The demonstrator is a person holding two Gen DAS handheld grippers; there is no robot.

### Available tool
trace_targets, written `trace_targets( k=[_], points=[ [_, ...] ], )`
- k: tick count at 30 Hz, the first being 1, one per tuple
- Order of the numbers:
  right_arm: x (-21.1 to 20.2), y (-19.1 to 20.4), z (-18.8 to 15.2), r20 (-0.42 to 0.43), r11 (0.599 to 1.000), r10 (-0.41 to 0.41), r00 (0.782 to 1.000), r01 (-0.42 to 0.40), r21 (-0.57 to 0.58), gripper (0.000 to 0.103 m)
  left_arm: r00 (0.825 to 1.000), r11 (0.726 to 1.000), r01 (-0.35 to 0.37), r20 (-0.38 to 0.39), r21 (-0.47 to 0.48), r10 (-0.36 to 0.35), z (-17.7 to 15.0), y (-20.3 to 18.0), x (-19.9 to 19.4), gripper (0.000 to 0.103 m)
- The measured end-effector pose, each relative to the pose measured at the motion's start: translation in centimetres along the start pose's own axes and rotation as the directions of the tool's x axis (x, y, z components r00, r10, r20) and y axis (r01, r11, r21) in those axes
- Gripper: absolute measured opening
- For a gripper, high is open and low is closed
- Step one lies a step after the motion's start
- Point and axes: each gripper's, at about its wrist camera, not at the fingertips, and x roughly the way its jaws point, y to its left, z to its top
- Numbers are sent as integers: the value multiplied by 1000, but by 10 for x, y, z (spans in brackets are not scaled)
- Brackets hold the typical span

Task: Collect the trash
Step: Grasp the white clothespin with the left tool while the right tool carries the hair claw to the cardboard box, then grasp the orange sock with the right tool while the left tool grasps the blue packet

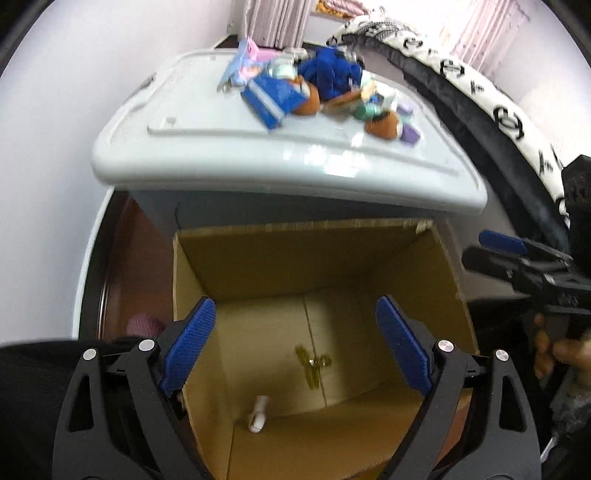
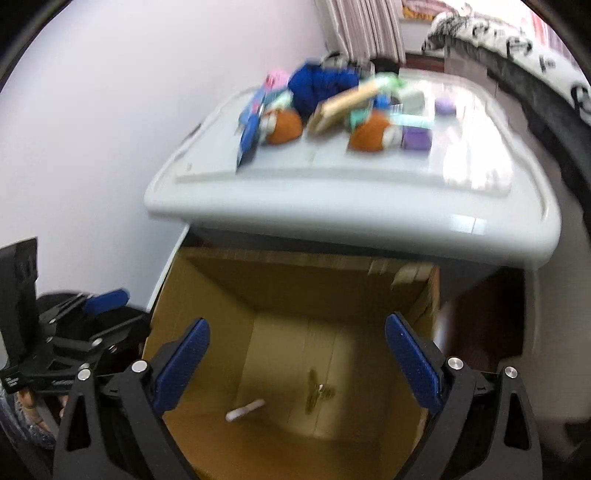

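Note:
An open cardboard box (image 1: 258,266) (image 2: 229,288) stands on the floor below both grippers. On its bottom lie a small white piece (image 1: 258,411) (image 2: 243,409) and a yellow-green scrap (image 1: 312,363) (image 2: 317,391). My left gripper (image 1: 295,341) is open and empty above the box. My right gripper (image 2: 297,360) is open and empty above it too. Behind the box, a pile of trash (image 1: 321,92) (image 2: 343,107) lies on a white bin lid (image 1: 229,151) (image 2: 332,206): blue packets, orange balls, a purple block, a blue cloth.
A white wall (image 1: 48,129) is at the left. A black-and-white patterned bedspread (image 1: 509,118) (image 2: 517,40) runs along the right. Pink curtains (image 1: 277,18) hang behind the lid. The other gripper shows at each view's side (image 1: 524,266) (image 2: 74,325).

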Motion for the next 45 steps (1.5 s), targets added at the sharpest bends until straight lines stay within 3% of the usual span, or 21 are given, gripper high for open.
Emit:
trace_targets(
  k=[5, 8, 9, 11, 12, 18, 21, 24, 26, 28, 29, 32, 35, 39, 41, 45],
  points=[
    [6, -25, 75, 113, 1000, -28, 993, 27, 14, 86, 994, 998, -52, 95, 44, 47, 50, -17, 0, 87],
    [28, -41, 105, 120, 999, -18, 993, 12, 49, 84, 986, 994, -85, 152, 71, 73, 66, -27, 6, 88],
    [40, -50, 113, 107, 995, 22, 994, -33, 95, 81, 984, 993, -88, 161, 74, 76, 68, -27, 9, 89],
    [65, -67, 123, 85, 975, 93, 992, -108, 194, 78, 984, 993, -87, 164, 76, 74, 67, -28, 16, 89],
    [74, -71, 126, 76, 970, 94, 993, -108, 220, 75, 985, 993, -88, 156, 76, 75, 67, -25, 19, 89],
    [111, -89, 139, 90, 941, 27, 996, -55, 335, 78, 994, 997, -63, 97, 38, 59, 66, -13, 37, 89],
    [117, -82, 149, 91, 952, -19, 996, -10, 307, 80, 993, 998, -64, 101, 19, 62, 66, -9, 37, 89],
    [125, -64, 154, 54, 971, -165, 985, 152, 185, 50, 993, 997, -73, 95, 8, 72, 66, -6, 38, 89],
    [125, -58, 152, 53, 975, -179, 982, 170, 146, 46, 992, 996, -84, 92, 1, 83, 65, -3, 40, 89],
    [119, -62, 150, 57, 979, -122, 991, 111, 170, 42, 992, 996, -92, 87, -11, 93, 64, 0, 42, 89],
    [110, -67, 146, 69, 975, -60, 996, 44, 218, 42, 992, 995, -94, 83, -21, 95, 64, 2, 44, 89],
    [70, -68, 135, 146, 960, 65, 987, -102, 260, 42, 992, 994, -89, 85, -62, 94, 70, 6, 51, 89],
    [35, -55, 128, 196, 966, 106, 975, -148, 214, 42, 988, 993, -106, 108, -51, 111, 84, -4, 59, 89],
    [14, -55, 117, 232, 963, 144, 962, -190, 190, 42, 951, 959, -275, 167, 74, 260, 115, -29, 85, 89],
    [17, -60, 116, 231, 961, 146, 962, -193, 196, 42, 938, 945, -313, 184, 92, 293, 128, -29, 99, 89],
    [14, -68, 108, 223, 953, 164, 961, -212, 215, 42, 946, 955, -295, 157, 43, 285, 152, -9, 122, 89]
  ],
)
